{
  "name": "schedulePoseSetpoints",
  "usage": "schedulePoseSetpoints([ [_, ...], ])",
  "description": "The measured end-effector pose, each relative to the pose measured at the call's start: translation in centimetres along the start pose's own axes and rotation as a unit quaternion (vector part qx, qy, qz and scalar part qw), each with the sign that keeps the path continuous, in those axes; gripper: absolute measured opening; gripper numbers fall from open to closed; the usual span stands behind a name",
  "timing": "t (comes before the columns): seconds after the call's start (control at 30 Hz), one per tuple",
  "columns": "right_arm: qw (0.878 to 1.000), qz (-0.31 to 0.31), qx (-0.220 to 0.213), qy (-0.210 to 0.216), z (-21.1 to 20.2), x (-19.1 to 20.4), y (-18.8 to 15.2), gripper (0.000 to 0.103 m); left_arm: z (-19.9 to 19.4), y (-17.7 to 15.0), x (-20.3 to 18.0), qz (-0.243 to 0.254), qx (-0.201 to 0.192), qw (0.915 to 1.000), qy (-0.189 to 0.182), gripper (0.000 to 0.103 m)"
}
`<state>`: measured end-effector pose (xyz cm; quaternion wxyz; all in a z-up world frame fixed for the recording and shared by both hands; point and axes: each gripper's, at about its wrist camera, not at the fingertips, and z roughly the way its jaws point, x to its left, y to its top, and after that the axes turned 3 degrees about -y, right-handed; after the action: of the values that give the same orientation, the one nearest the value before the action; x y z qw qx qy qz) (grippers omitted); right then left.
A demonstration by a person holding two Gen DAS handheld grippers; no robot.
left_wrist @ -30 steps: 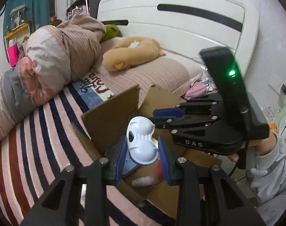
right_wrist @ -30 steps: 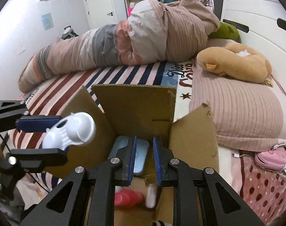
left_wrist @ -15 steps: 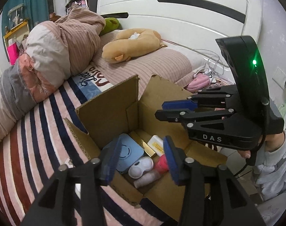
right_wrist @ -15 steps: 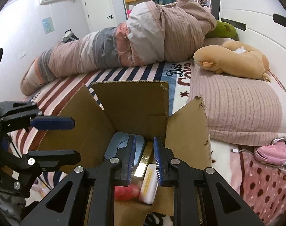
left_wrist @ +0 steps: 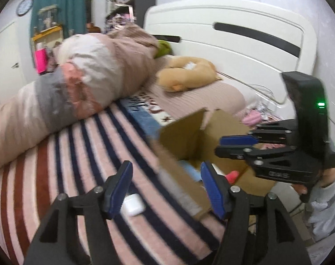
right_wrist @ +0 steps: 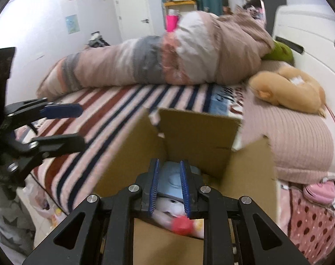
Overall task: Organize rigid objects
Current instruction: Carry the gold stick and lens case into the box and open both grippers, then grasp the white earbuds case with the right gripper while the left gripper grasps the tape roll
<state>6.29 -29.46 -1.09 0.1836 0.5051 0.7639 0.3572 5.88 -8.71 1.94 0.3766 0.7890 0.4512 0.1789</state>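
An open cardboard box (left_wrist: 189, 137) (right_wrist: 196, 137) stands on the striped bed. Inside lie a pale blue flat item (right_wrist: 170, 182), a white object (right_wrist: 167, 207) and a red-capped item (right_wrist: 181, 225). My left gripper (left_wrist: 165, 187) is open and empty, left of the box, above a small white case (left_wrist: 133, 204) on the blanket. My right gripper (right_wrist: 169, 187) hovers over the box's near edge with its jaws narrowly apart and nothing between them; it also shows in the left wrist view (left_wrist: 236, 145).
A rolled duvet (left_wrist: 79, 86) lies across the bed's far side. A tan plush toy (left_wrist: 187, 75) rests on the pillow by the white headboard (left_wrist: 244, 35). A pink item (right_wrist: 320, 191) and cables lie at the bed's right edge.
My left gripper let the white object drop into the box, opened wide and swung left over the blanket. My right gripper stayed over the box, its jaws slightly wider.
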Motion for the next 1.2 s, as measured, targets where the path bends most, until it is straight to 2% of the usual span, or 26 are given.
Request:
schedulePoseSetpoints([
  [0.1, 0.999, -0.021, -0.011, 0.025, -0.1, 3.5, 0.9, 0.021, -1.4, -1.6, 3.1, -0.020, -0.005, 0.9994, 0.026, 0.061],
  [0.23, 0.997, -0.057, -0.008, 0.048, 1.2, 8.9, 1.7, 0.022, -2.2, -4.3, 7.4, -0.039, -0.003, 0.9981, 0.048, 0.061],
  [0.33, 0.996, -0.068, 0.010, 0.065, 3.1, 12.6, 1.7, 0.022, -1.6, -6.2, 10.5, -0.042, 0.008, 0.9981, 0.044, 0.061],
  [0.47, 0.994, -0.073, 0.053, 0.060, 7.2, 16.1, 0.7, 0.022, 0.4, -8.3, 14.0, -0.043, 0.025, 0.9987, -0.004, 0.061],
  [0.57, 0.993, -0.058, 0.092, 0.054, 10.7, 16.5, -0.2, 0.022, 2.6, -9.3, 15.6, -0.044, 0.042, 0.9980, -0.016, 0.061],
  [0.7, 0.991, -0.030, 0.126, 0.019, 14.9, 15.5, -1.1, 0.025, 6.4, -10.1, 17.1, -0.037, 0.065, 0.9964, -0.039, 0.061],
  [0.77, 0.991, -0.012, 0.137, -0.002, 17.1, 14.5, -1.4, 0.034, 8.5, -10.2, 17.5, -0.035, 0.075, 0.9953, -0.051, 0.061],
  [0.87, 0.989, 0.014, 0.146, -0.032, 19.8, 12.8, -2.0, 0.038, 11.9, -10.2, 17.9, -0.037, 0.087, 0.9922, -0.081, 0.061],
  [0.93, 0.987, 0.032, 0.153, -0.033, 21.0, 11.8, -2.3, 0.043, 13.6, -10.0, 17.6, -0.036, 0.095, 0.9906, -0.091, 0.061],
  [1.0, 0.987, 0.037, 0.151, -0.046, 22.1, 11.0, -2.5, 0.045, 15.6, -10.1, 17.3, -0.032, 0.103, 0.9892, -0.099, 0.061],
  [1.07, 0.988, 0.044, 0.141, -0.036, 22.7, 10.3, -2.8, 0.044, 17.3, -10.0, 17.0, -0.033, 0.107, 0.9876, -0.110, 0.060],
  [1.2, 0.992, 0.024, 0.111, -0.048, 22.2, 10.6, -3.6, 0.043, 19.3, -9.9, 16.2, -0.021, 0.104, 0.9869, -0.121, 0.060],
])
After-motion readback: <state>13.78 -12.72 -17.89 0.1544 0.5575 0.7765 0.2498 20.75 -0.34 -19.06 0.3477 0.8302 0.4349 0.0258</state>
